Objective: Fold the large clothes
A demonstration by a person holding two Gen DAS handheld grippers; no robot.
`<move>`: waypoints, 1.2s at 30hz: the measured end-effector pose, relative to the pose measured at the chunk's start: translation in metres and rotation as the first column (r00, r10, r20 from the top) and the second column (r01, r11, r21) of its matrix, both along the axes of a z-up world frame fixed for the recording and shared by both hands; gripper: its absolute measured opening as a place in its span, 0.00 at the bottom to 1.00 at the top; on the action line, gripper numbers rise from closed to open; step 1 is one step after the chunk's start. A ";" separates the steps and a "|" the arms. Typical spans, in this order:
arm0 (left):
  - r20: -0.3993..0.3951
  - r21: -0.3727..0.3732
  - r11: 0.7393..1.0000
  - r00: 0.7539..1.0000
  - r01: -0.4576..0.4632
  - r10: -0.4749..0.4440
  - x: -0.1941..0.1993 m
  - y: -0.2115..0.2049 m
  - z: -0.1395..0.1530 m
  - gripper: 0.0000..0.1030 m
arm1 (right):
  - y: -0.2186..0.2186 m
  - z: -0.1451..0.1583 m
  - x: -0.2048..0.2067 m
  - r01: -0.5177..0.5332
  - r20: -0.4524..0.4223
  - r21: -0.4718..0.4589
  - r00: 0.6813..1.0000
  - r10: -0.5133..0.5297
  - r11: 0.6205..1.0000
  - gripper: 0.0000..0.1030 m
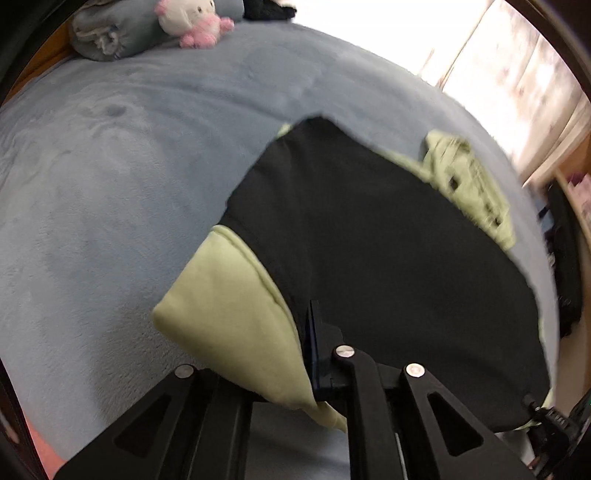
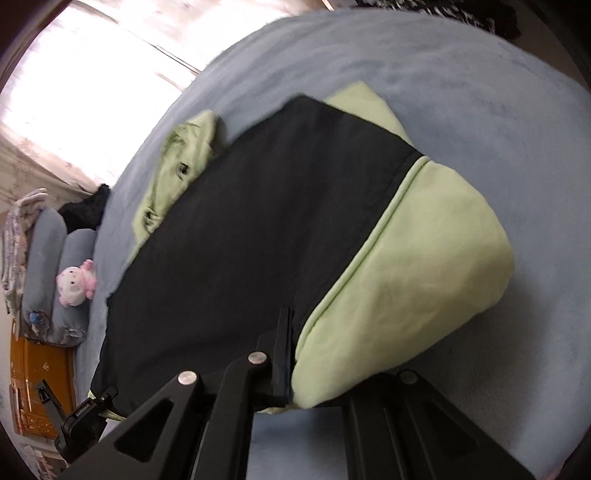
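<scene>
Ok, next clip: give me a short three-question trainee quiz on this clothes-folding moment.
1. True or false: both the left gripper and the right gripper are shut on the black and green garment.
2. What does the garment lie on? A) a wooden table B) a blue-grey plush bedspread C) a tiled floor
3. Name the toy near the rolled blue-grey bedding at the far end of the bed.

Key
1. True: each gripper pinches a near corner where black fabric meets a green sleeve.
2. B
3. A white and pink plush toy.
</scene>
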State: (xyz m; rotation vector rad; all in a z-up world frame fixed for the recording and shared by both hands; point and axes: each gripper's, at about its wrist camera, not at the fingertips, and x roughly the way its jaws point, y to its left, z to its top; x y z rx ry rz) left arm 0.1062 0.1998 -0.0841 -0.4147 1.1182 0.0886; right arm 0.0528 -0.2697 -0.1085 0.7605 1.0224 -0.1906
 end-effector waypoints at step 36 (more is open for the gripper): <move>0.062 0.198 0.957 0.971 0.213 -0.230 0.203 0.004 -0.003 0.64 | -0.061 0.074 0.047 -0.079 -0.050 -0.224 0.996 0.069 0.971 0.45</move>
